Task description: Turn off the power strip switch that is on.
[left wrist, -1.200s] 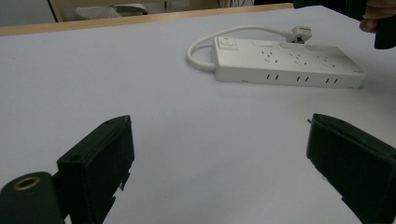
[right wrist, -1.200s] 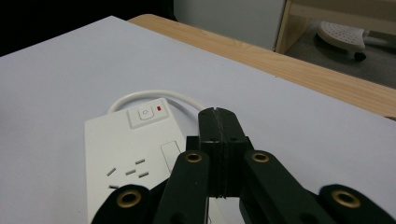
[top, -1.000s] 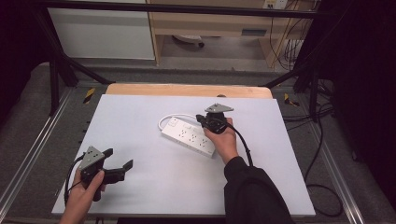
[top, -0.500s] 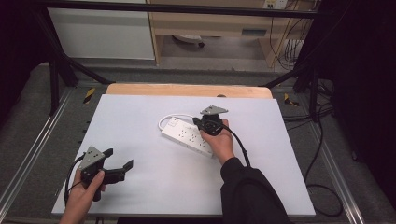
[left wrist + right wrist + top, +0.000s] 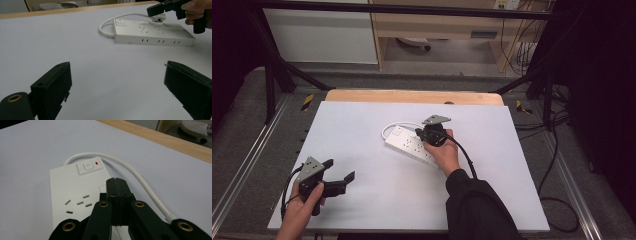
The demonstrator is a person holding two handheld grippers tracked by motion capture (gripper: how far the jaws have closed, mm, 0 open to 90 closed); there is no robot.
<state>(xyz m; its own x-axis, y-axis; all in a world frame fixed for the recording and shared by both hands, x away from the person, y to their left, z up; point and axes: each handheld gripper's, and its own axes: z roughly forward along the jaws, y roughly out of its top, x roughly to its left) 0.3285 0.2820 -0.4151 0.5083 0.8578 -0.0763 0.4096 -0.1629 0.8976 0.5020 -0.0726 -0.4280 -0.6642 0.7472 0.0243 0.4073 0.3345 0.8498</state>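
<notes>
A white power strip (image 5: 408, 144) lies on the white tabletop (image 5: 357, 125), its cable (image 5: 388, 129) looping round the far end. My right gripper (image 5: 419, 133) hovers just over the strip, jaws shut with nothing seen between them. In the right gripper view the closed tips (image 5: 116, 182) sit just short of the strip's switch button (image 5: 87, 166) and its red light (image 5: 97, 163), above the socket holes (image 5: 78, 203). My left gripper (image 5: 339, 170) rests at the front left, open and holding nothing; its view (image 5: 117, 72) looks across the bare table to the strip (image 5: 152, 33) and the right gripper (image 5: 160, 8).
A wooden strip (image 5: 412, 96) runs along the table's far edge. Metal frame rails (image 5: 242, 165) flank both sides, and cables (image 5: 557, 165) trail on the floor at the right. A cabinet (image 5: 322, 35) and shelf stand beyond the table.
My right gripper has edged slightly left along the strip toward its switch end, still shut. The left gripper has stayed where it was.
</notes>
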